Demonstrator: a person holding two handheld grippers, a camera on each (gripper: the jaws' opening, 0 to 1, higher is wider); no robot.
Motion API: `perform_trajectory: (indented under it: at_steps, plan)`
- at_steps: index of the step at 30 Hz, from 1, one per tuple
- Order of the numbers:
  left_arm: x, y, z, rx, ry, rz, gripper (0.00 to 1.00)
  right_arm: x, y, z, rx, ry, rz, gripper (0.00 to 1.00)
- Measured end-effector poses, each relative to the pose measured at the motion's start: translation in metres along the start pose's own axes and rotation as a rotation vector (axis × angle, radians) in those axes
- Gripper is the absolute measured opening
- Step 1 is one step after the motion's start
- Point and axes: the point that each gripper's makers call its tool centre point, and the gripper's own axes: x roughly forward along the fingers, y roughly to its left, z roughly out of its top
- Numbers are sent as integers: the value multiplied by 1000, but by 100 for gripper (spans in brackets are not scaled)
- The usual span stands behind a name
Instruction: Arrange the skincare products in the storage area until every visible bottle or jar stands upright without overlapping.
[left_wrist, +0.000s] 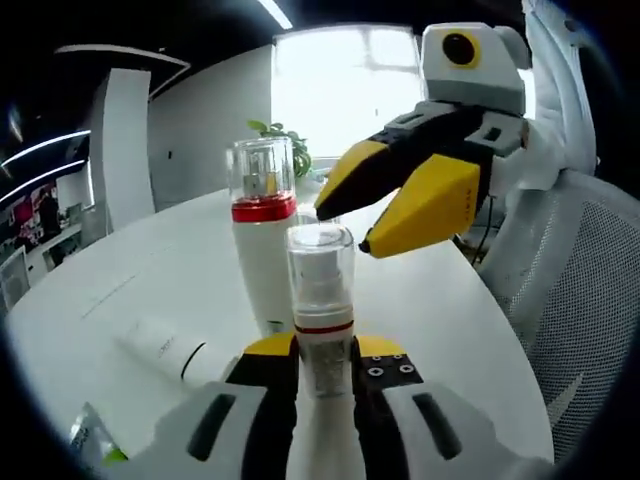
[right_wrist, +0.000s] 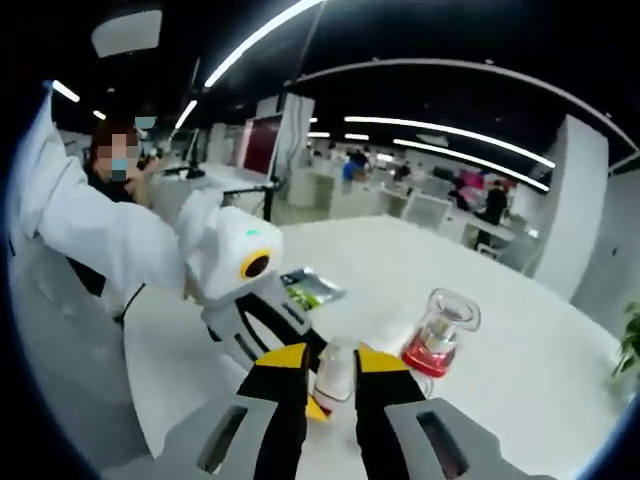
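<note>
1. In the left gripper view the left gripper (left_wrist: 324, 365) stands low over the white round table (left_wrist: 120, 300); its yellow-tipped jaws are pinched on the lower body of a small spray bottle (left_wrist: 321, 305), which stands upright with a clear cap and a thin red band.
2. Just behind that bottle, and partly hidden by it, a taller white bottle (left_wrist: 262, 240) stands upright on the table; it has a red collar and a clear cap.
3. To the left a white tube (left_wrist: 165, 348) lies flat on the tabletop, pointing toward the gripper; a small green-and-clear packet (left_wrist: 90, 440) lies at the near left edge.
4. The right gripper (left_wrist: 385, 205) hangs in from the upper right, above the small bottle and apart from it; its yellow jaws are spread with nothing between them; a white sleeve (left_wrist: 560, 120) shows behind it.
5. In the right gripper view the right gripper (right_wrist: 330, 375) has its jaws parted, the small spray bottle (right_wrist: 335, 375) showing between them lower down; the taller white bottle (right_wrist: 440, 340) leans at the right of this tilted view; the left gripper (right_wrist: 265, 330) reaches in from the left.
6. A green plant (left_wrist: 285, 140) sits beyond the table by the bright window.
</note>
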Motion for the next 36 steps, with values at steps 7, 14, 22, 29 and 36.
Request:
perform_trajectory:
  at_steps: [7,14,22,29,36]
  plan:
    - [4,-5,3,7,-19,-48,17,0,-2,-1,-21,11,-8,9]
    - [5,-7,4,34,-9,-84,17,0,-4,-3,3,19,-10,11]
    - [7,-5,5,35,2,-114,17,3,1,-2,-13,13,2,14]
    - [9,-3,5,34,4,-128,17,3,-2,-2,-4,9,-4,14]
    - [7,1,4,41,26,-94,18,2,-2,-3,10,17,-3,16]
